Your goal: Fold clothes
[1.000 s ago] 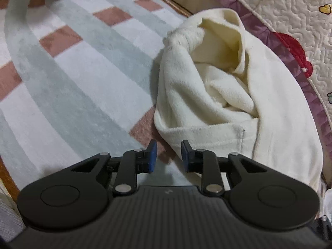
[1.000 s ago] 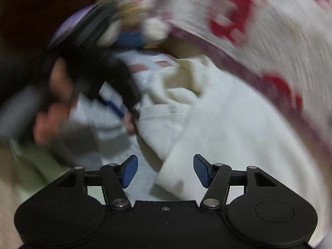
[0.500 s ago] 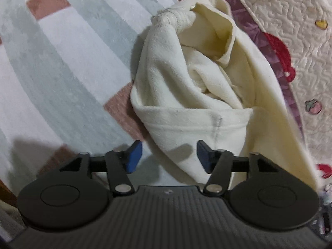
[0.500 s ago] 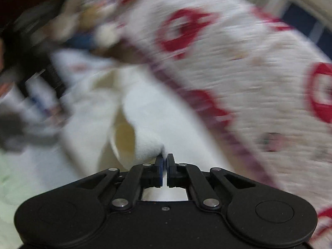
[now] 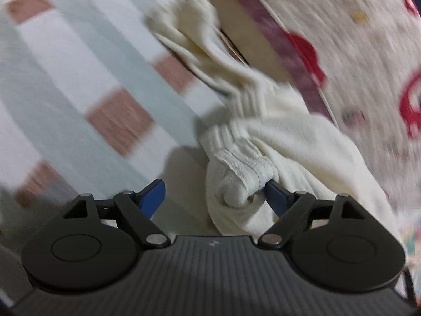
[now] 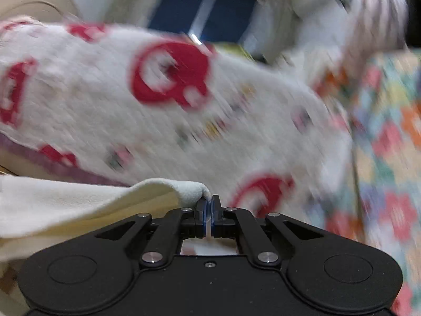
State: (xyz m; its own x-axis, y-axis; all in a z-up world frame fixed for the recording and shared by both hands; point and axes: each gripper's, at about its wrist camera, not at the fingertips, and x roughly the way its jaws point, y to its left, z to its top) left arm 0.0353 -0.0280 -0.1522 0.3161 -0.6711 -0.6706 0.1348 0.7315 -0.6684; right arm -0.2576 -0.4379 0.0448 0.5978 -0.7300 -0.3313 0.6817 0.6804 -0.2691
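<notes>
A cream fleece garment [image 5: 286, 142] lies stretched along the edge of the patterned rug [image 5: 65, 84], against the bed. Its ribbed cuff [image 5: 236, 155] bunches just ahead of my left gripper [image 5: 213, 197]. The left jaws are opening wide; the bunched cloth sits between them and drapes over the right fingertip [image 5: 276, 197], while the left fingertip stands clear of it. In the right wrist view, my right gripper [image 6: 209, 205] is shut on a fold of the same cream garment [image 6: 79, 200], which trails off to the left, lifted above the floor.
A white quilt with red prints and a purple border [image 5: 368, 52] hangs over the bed on the right; it fills the right wrist view as well [image 6: 171, 100]. A colourful floral blanket [image 6: 389, 131] lies further right. A dark window [image 6: 205, 15] is beyond.
The right gripper closed on an edge of the garment and swung it up toward the bed. The left jaws spread wide, and the garment went from a heap to a stretched-out shape.
</notes>
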